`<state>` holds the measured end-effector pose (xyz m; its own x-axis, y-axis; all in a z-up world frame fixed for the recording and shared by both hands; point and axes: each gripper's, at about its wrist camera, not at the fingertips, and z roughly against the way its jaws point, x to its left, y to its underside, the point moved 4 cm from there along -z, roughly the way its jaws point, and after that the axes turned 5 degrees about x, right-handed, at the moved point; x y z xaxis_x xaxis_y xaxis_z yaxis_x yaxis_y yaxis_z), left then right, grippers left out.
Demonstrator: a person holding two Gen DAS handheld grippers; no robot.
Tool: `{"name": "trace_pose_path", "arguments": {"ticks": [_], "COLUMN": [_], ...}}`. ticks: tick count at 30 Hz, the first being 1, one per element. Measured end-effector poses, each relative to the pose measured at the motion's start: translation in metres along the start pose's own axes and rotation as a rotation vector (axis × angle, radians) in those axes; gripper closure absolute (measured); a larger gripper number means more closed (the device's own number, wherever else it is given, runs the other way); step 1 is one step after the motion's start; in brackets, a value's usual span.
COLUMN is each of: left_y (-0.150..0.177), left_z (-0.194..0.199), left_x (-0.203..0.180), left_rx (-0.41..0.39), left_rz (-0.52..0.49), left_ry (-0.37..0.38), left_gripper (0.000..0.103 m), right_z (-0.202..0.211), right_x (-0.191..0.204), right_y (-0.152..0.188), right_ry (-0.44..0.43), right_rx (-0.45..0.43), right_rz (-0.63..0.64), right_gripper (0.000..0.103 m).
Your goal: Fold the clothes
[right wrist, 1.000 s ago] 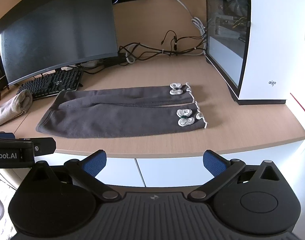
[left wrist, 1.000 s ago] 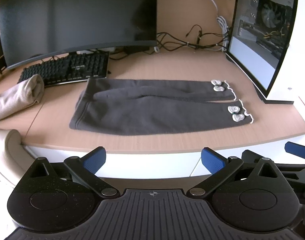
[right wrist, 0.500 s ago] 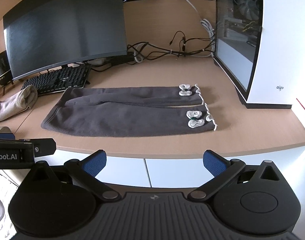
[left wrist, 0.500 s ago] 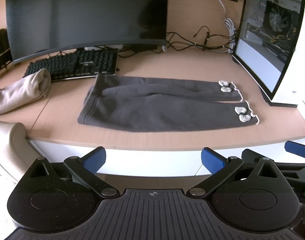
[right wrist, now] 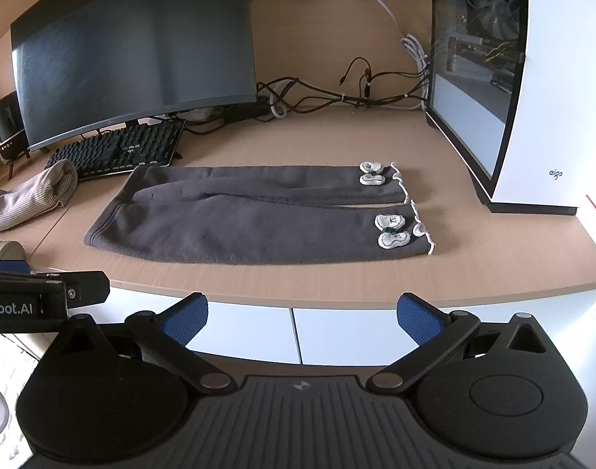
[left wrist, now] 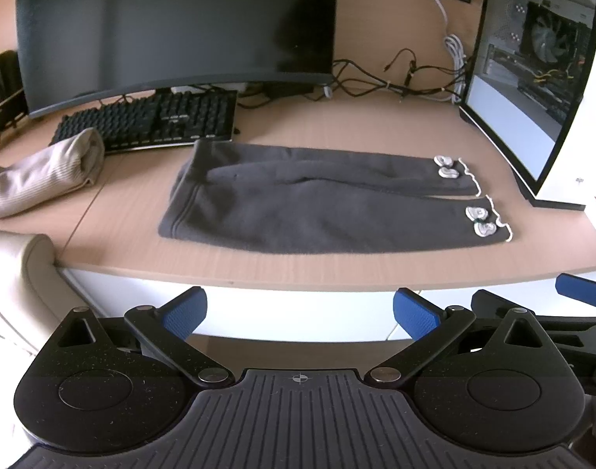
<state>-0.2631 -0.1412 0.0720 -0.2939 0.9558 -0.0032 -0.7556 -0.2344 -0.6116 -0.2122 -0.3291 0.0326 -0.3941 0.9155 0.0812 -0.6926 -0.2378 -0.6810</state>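
Evidently ready for folding, the dark trousers (left wrist: 317, 211) lie flat on the counter (left wrist: 337, 269) at twelve o'clock; the left gripper (left wrist: 300, 308) and right gripper (right wrist: 302, 310) hover spread, empty.

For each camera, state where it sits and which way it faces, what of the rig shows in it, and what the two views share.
Left wrist: sits on the left gripper, off the desk's front edge, facing the grey trousers and monitor; its open blue fingers and the right gripper's tip show.
Right wrist: sits on the right gripper, further right, facing the same desk; its open fingers and the left gripper's side at the left edge show.
Shared: trousers, monitor, keyboard, PC case, beige garment.
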Motion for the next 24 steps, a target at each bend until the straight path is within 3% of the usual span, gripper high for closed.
{"name": "trace_pose_path", "arguments": {"ticks": [24], "left_y": [-0.0014], "left_z": [-0.0059], "left_x": [0.0092], "left_rx": [0.016], "left_rz": [-0.011], "left_ry": [0.008], "left_gripper": [0.000], "right_z": [-0.0055], "right_x": [0.0059], "right_y": [-0.0007], "right_ry": [0.007], "right_rx": [0.020], "right_rz": [-0.005], "right_gripper": [0.000]}}
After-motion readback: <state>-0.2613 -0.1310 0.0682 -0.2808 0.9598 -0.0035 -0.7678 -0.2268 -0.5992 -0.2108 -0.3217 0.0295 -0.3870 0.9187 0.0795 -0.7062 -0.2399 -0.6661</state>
